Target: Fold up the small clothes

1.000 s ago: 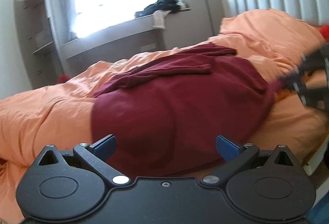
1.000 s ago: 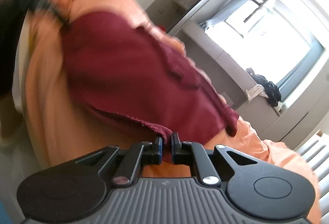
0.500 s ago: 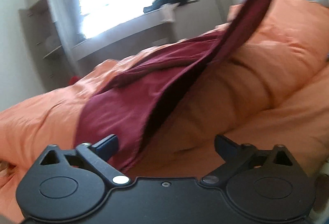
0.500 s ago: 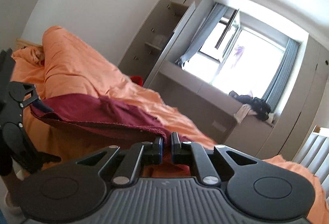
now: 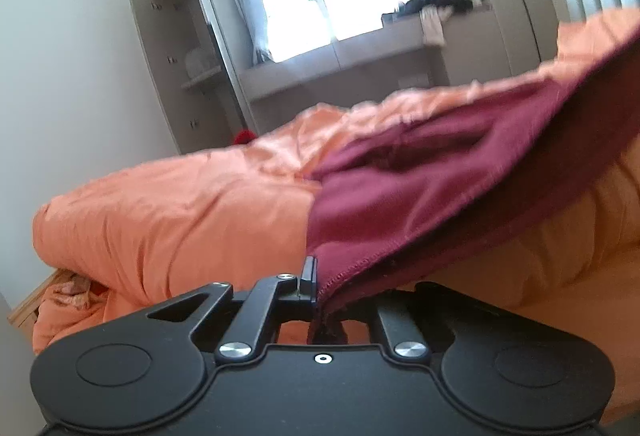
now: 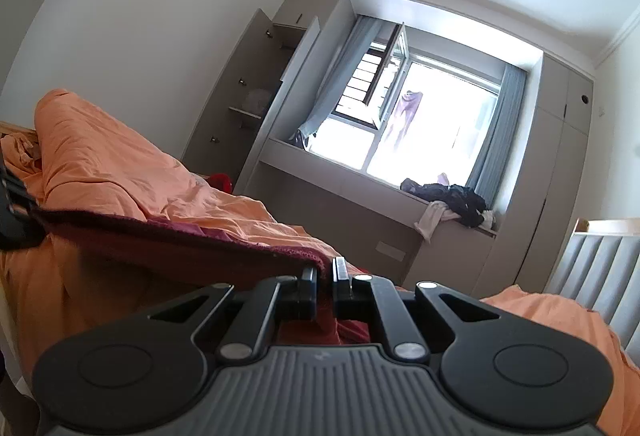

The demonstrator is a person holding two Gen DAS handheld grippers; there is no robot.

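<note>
A dark red garment (image 5: 404, 196) lies on the orange duvet (image 5: 180, 212) of a bed. My left gripper (image 5: 320, 292) is shut on its near hem corner, and the cloth hides the right finger. The hem rises away to the upper right, stretched off the bed. My right gripper (image 6: 325, 276) is shut on the other corner of the garment (image 6: 168, 236), whose edge runs taut to the left. The left gripper (image 6: 14, 212) shows dimly at that view's left edge.
A bay window sill with a heap of dark clothes (image 6: 452, 202) lies beyond the bed. An open grey wardrobe (image 6: 256, 96) stands to the left of the window. A padded headboard (image 6: 600, 272) is on the right. A red object (image 5: 245, 137) sits behind the duvet.
My left gripper was open and has shut on the garment's near hem corner. My right gripper has lifted its corner off the bed, so the hem now hangs taut between both.
</note>
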